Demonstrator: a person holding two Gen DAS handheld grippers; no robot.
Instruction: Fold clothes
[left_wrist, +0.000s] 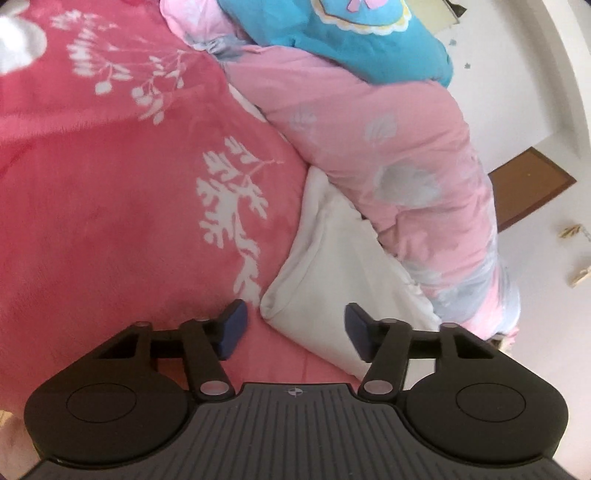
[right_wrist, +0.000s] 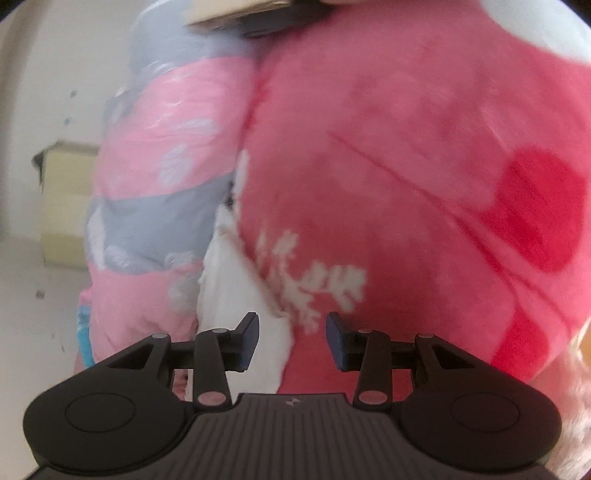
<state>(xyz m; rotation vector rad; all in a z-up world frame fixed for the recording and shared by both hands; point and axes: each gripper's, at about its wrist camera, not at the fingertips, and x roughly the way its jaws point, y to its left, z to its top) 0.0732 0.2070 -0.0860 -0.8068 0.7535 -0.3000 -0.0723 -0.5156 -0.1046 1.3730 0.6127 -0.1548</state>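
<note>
A white garment (left_wrist: 332, 266) lies on a red blanket (left_wrist: 110, 206) with white leaf print, wedged against a rolled pink quilt (left_wrist: 388, 155). My left gripper (left_wrist: 295, 328) is open, its blue pads either side of the garment's near corner, just above it. In the right wrist view, which is blurred, the white garment (right_wrist: 236, 295) shows between the pink quilt (right_wrist: 159, 166) and the red blanket (right_wrist: 406, 166). My right gripper (right_wrist: 291, 341) is open and empty, over the garment's edge.
A blue pillow (left_wrist: 369, 40) with a cartoon print lies on top of the quilt at the far end. A white wall and a brown wooden piece (left_wrist: 528, 184) lie to the right. A pale cabinet (right_wrist: 66, 203) stands left of the bed.
</note>
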